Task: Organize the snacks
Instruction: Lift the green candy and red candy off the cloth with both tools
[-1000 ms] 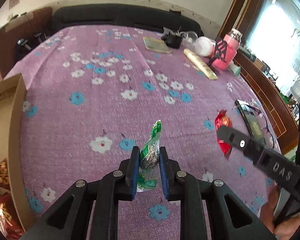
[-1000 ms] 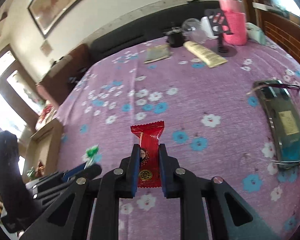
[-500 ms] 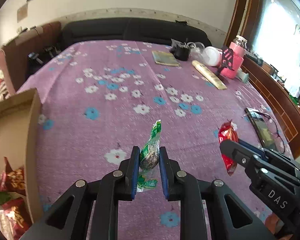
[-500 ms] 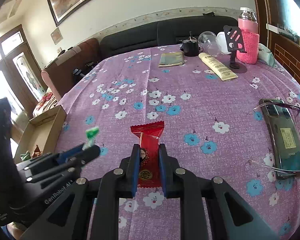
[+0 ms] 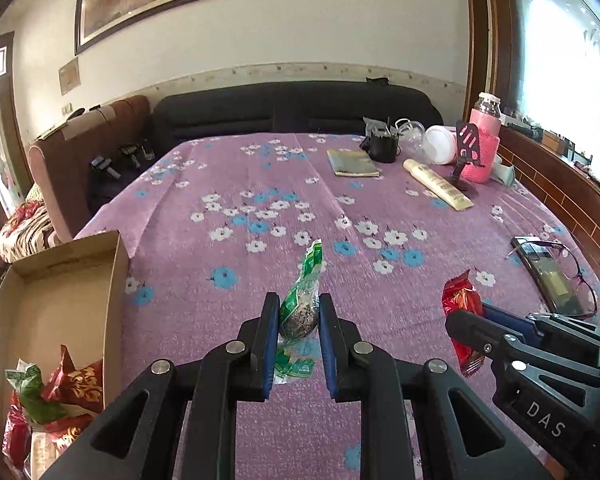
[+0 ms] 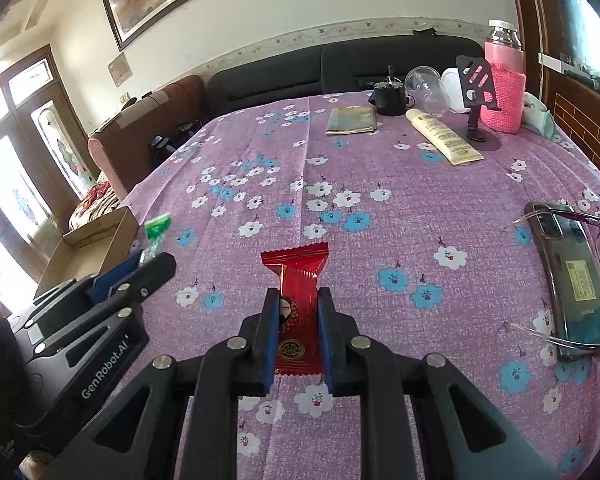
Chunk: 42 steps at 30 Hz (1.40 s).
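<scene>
My left gripper (image 5: 299, 307) is shut on a green snack packet (image 5: 302, 300), held above the purple flowered tablecloth (image 5: 260, 184). The right gripper (image 6: 298, 304) is shut on a red snack packet (image 6: 298, 280), also lifted off the cloth. In the left wrist view the right gripper (image 5: 466, 322) shows at the lower right with the red packet (image 5: 460, 300). In the right wrist view the left gripper (image 6: 144, 266) shows at the left with the green packet (image 6: 156, 232). A cardboard box (image 5: 60, 280) stands at the table's left edge with several snack packets (image 5: 60, 392) in its near end.
A phone with glasses on it (image 6: 568, 276) lies at the right. At the far side are a pink bottle (image 6: 502, 92), a phone stand (image 6: 476, 100), a cream tube (image 6: 442, 136), a black cup (image 6: 388, 98) and a booklet (image 6: 352, 120). A dark sofa (image 5: 292, 108) stands behind.
Both grippers have tilted upward, so the wall and picture frame now fill the upper view. The packets stay gripped, and the box with snacks has come further into the left wrist view.
</scene>
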Available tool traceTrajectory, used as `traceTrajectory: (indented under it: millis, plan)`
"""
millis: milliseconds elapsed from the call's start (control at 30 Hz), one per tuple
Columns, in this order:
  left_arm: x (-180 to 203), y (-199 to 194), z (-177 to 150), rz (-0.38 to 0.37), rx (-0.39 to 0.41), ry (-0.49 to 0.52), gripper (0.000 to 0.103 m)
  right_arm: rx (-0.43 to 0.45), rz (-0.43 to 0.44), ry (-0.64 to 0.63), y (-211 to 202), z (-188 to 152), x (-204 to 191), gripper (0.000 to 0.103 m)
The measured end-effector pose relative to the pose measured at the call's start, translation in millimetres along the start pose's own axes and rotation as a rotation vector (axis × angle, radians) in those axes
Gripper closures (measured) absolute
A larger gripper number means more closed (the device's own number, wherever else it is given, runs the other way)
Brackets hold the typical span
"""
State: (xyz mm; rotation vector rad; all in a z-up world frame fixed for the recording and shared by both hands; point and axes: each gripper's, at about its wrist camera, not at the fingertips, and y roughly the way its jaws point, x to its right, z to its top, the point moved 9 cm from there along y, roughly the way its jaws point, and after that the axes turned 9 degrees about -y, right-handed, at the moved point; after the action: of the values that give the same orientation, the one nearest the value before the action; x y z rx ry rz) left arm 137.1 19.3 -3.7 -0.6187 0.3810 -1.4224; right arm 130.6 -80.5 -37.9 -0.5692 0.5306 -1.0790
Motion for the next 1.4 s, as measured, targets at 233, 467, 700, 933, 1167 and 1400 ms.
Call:
traceTrajectory:
  millis: [233, 467, 700, 933, 1167, 1400]
  plan:
    - [-2, 0, 1, 0.005, 0.002, -0.004, 0.084, -0.001, -0.003, -0.002, 0, 0, 0, 0.086]
    - [0, 0, 1, 0.013, 0.011, 0.003, 0.084, -0.005, 0.000, -0.004, 0, 0, 0, 0.086]
    - [3, -5, 2, 0.020, 0.031, 0.015, 0.084, 0.001, 0.003, -0.019, 1, 0, -3, 0.086]
    - [3, -5, 3, 0.029, 0.042, 0.017, 0.084, 0.001, 0.003, -0.014, 2, 0, -3, 0.086]
    - [4, -14, 6, 0.036, 0.081, 0.029, 0.084, 0.006, 0.007, -0.013, 2, 1, -3, 0.086]
    - [2, -19, 9, 0.031, 0.097, 0.023, 0.084, 0.019, -0.002, -0.015, 0, 2, -2, 0.086]
